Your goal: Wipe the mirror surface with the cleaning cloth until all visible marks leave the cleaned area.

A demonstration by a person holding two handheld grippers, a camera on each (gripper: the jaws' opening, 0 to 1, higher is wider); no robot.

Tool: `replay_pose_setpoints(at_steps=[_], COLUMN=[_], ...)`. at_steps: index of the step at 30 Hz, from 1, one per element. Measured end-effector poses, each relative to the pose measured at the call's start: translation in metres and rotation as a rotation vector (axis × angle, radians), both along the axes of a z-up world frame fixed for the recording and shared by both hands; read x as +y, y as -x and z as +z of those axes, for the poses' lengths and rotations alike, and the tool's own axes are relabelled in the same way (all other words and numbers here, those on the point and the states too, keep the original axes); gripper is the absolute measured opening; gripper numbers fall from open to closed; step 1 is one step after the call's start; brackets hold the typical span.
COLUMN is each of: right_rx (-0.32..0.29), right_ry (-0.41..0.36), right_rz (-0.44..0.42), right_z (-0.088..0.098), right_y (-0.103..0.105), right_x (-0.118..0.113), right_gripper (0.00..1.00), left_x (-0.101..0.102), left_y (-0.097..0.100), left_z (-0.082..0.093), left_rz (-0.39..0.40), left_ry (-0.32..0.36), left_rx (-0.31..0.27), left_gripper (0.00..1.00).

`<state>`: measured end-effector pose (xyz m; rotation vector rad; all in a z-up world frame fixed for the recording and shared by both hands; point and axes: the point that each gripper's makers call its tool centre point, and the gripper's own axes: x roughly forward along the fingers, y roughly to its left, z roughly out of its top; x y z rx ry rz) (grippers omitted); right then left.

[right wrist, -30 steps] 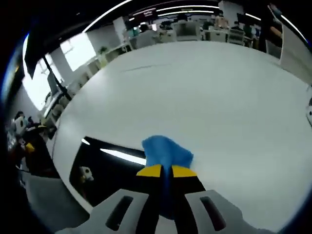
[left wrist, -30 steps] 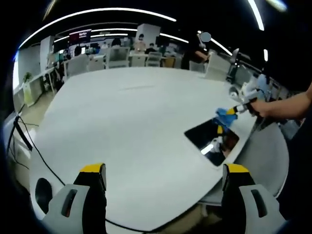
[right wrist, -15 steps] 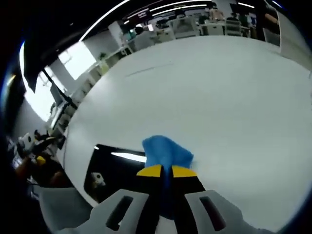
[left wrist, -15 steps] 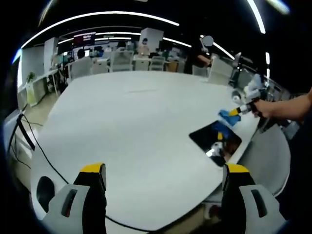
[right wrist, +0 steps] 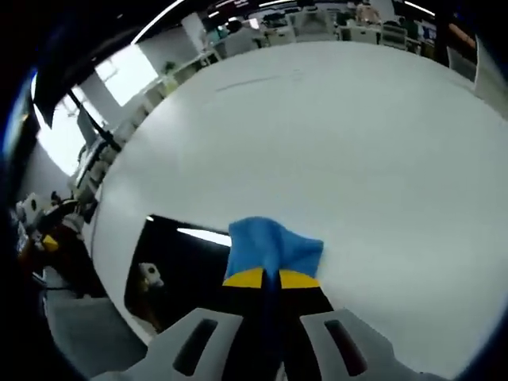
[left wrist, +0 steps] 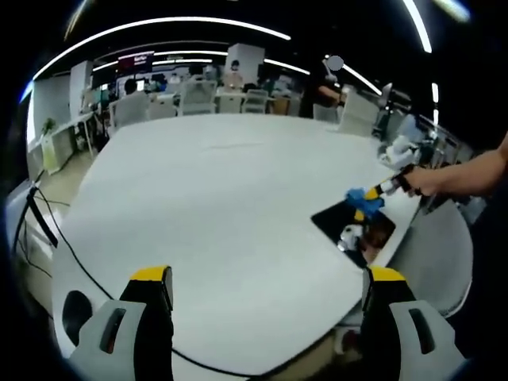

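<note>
1. Right gripper (right wrist: pixel 266 279) jaws clamp our crumpled blue cleaning cloth (right wrist: pixel 270 246); left gripper (left wrist: pixel 266 286) jaws stand apart, idle.
2. We judge wiping under way on the dark rectangular mirror (right wrist: pixel 178 266) by the table edge.
3. Next, press and sweep the cloth across the glass.
4. Large white table (left wrist: pixel 206 206); office desks beyond.

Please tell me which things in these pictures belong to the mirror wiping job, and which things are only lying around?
Belonging to the job:
- mirror, lying flat near the table edge
- blue cleaning cloth, clamped in the right gripper
- left gripper, open and idle

Only around:
- white table
- black cable over the table edge
- office chairs beyond the table
</note>
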<state>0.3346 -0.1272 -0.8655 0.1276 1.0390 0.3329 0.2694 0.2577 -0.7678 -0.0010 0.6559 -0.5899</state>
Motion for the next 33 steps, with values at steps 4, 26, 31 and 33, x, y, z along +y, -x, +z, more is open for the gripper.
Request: replay_pose_setpoints(at_steps=[4, 26, 31, 33], right_rx=[0.008, 0.073, 0.077, 0.079], right_ry=[0.005, 0.019, 0.0, -0.008], right_rz=[0.015, 0.157, 0.196, 0.214], right_z=[0.0, -0.002, -0.002, -0.002], right_y=[0.0, -0.012, -0.012, -0.011], right_x=[0.007, 0.116, 0.149, 0.162], right_gripper=[0.0, 0.0, 0.0, 0.0], left_x=[-0.001, 0.005, 0.01, 0.012], left_y=[0.0, 0.012, 0.011, 0.011], left_z=[-0.001, -0.014, -0.01, -0.01], left_rz=[-0.004, -0.045, -0.04, -0.036], left_ry=[0.007, 0.001, 0.007, 0.007], left_rx=[0.0, 0.027, 0.021, 0.019], left_gripper=[1.0, 1.0, 1.0, 1.0])
